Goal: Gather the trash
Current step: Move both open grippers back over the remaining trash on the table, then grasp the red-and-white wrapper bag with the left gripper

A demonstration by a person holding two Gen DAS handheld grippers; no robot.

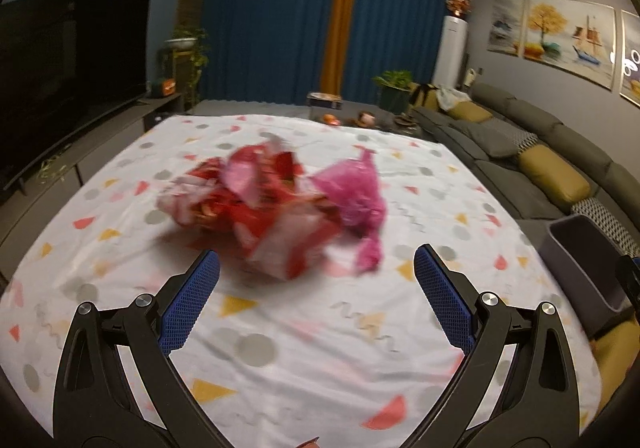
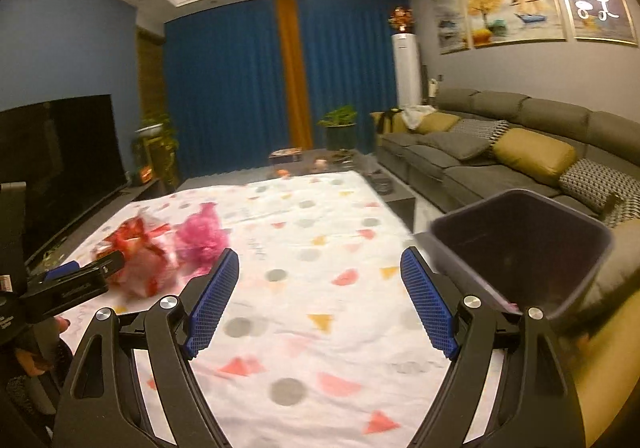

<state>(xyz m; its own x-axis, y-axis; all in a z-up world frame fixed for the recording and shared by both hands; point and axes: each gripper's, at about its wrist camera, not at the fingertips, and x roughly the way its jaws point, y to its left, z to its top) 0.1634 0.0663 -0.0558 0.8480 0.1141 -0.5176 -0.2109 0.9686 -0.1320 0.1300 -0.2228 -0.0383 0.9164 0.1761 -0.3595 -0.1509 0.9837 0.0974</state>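
A crumpled red-and-white wrapper [image 1: 256,208] and a pink plastic bag [image 1: 356,196] lie together on the patterned white tablecloth [image 1: 320,328]. My left gripper [image 1: 316,268] is open and empty, just short of the wrapper. My right gripper [image 2: 320,268] is open and empty over the cloth, right of the trash. The wrapper [image 2: 138,260] and pink bag [image 2: 202,236] also show in the right wrist view, with the left gripper's body [image 2: 76,280] beside them. A dark purple bin [image 2: 524,248] stands at the table's right edge; it also shows in the left wrist view [image 1: 588,264].
A grey sofa [image 2: 500,156] with yellow cushions runs along the right. A TV [image 1: 68,80] on a low cabinet is at the left. A coffee table [image 1: 352,116] with small items and a potted plant [image 1: 394,90] stand beyond the cloth.
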